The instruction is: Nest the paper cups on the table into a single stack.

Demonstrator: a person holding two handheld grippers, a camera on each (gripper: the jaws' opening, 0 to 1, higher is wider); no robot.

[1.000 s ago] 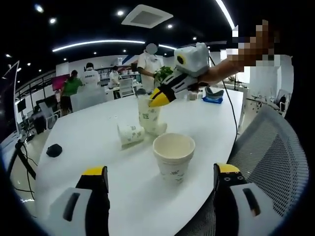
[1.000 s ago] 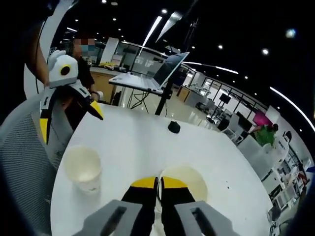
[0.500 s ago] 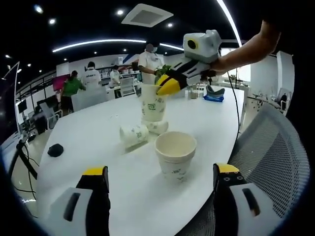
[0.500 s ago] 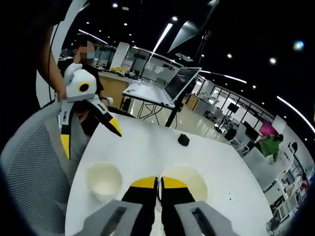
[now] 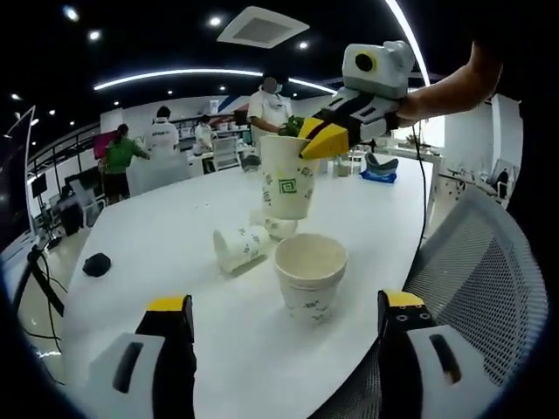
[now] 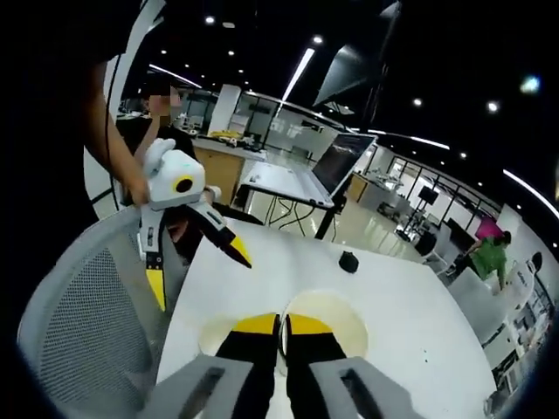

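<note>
With your right tool [image 5: 321, 140] clamped on the white green-printed paper cup's [image 5: 286, 187] rim, centre it over the upright white paper cup [image 5: 309, 273] on the white counter [image 5: 175, 253], lower squarely; left tool [image 5: 284, 327] gapes empty.

Four paper cups: one lifted [image 5: 286, 186], one upright [image 5: 309, 276], one lying [image 5: 242, 248], one behind [image 5: 281, 228].

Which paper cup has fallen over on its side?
The cup lying on the table beside the upright cup. Its mouth faces sideways, while that one stands open-side up and another cup hangs in the right gripper.
</note>
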